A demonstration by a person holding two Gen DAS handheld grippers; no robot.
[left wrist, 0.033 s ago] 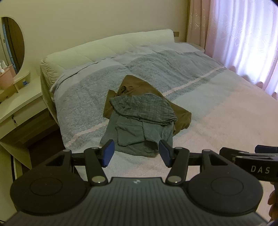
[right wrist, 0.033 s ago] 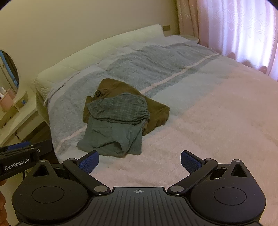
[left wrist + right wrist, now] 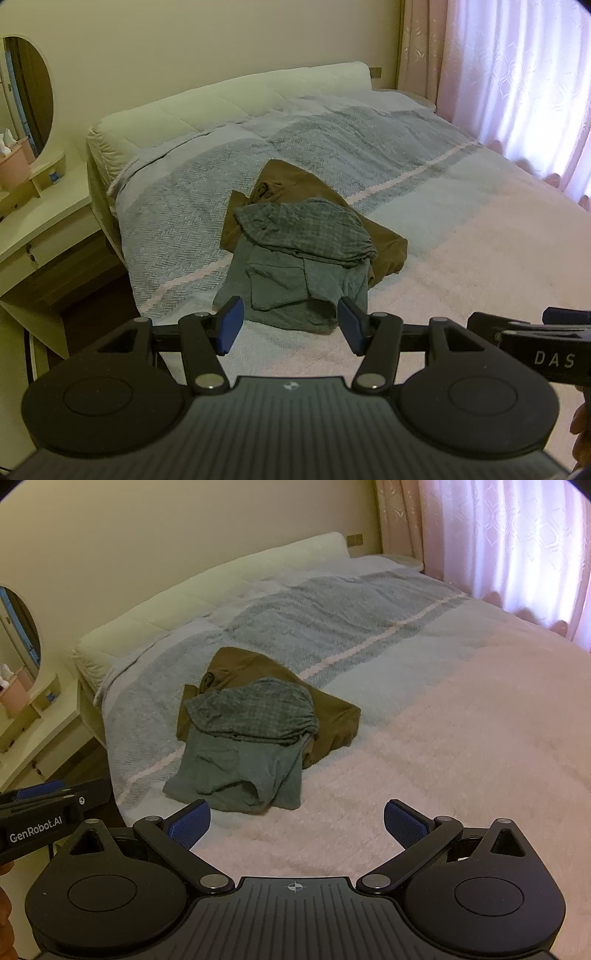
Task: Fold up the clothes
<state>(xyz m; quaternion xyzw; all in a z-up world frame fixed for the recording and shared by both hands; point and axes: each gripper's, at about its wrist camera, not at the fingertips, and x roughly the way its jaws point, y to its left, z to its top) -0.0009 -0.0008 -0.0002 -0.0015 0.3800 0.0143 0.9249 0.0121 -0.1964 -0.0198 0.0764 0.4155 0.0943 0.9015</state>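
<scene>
White letters "DAS" stand on the side of the black right gripper [image 3: 532, 332], seen at the right edge of the left wrist view. White lettering "GenRobot.AI" stands on the side of the black left gripper [image 3: 44, 794], seen at the left edge of the right wrist view. No other legible text appears in either view.

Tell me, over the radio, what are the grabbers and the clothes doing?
Left hand-held gripper open, empty. Right hand-held gripper open, empty. Clothes pile unfolded on bed, checked piece on top. Path clear.
</scene>
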